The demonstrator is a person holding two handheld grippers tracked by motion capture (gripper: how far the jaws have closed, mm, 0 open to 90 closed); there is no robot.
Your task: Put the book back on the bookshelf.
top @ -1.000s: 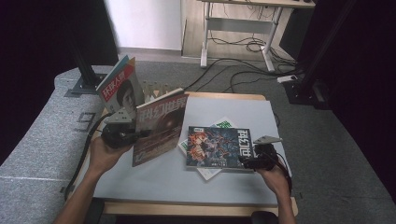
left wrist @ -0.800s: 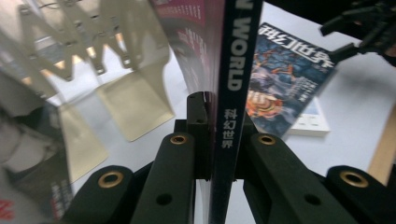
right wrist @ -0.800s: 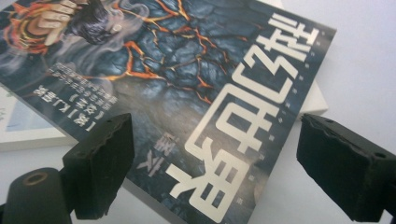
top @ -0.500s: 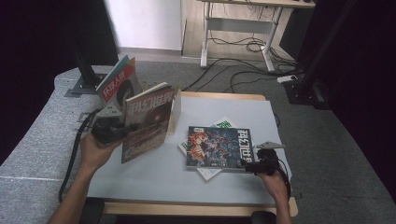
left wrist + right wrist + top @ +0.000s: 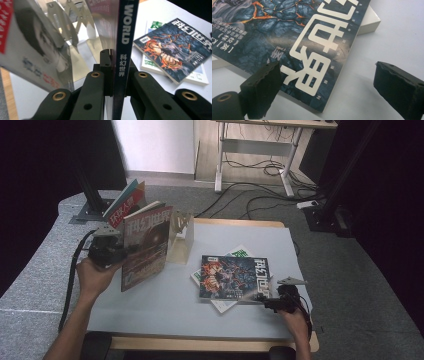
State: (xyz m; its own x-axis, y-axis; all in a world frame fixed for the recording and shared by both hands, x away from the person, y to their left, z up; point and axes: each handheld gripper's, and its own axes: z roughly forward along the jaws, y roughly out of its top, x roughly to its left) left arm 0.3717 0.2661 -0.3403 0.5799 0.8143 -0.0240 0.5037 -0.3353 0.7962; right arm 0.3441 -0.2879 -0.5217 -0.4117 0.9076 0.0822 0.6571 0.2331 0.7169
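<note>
Jaws: left gripper (image 5: 117,75) clamps glossy magazine (image 5: 124,50) spine — right gripper (image 5: 327,85) agape beside dark-covered magazine (image 5: 294,37).

Upright magazine (image 5: 145,245) left of rack (image 5: 181,237), stacked magazines (image 5: 234,277) right

Metal bookend (image 5: 181,236) blocks far-left corner; table (image 5: 165,312) near edge seemingly free.
</note>
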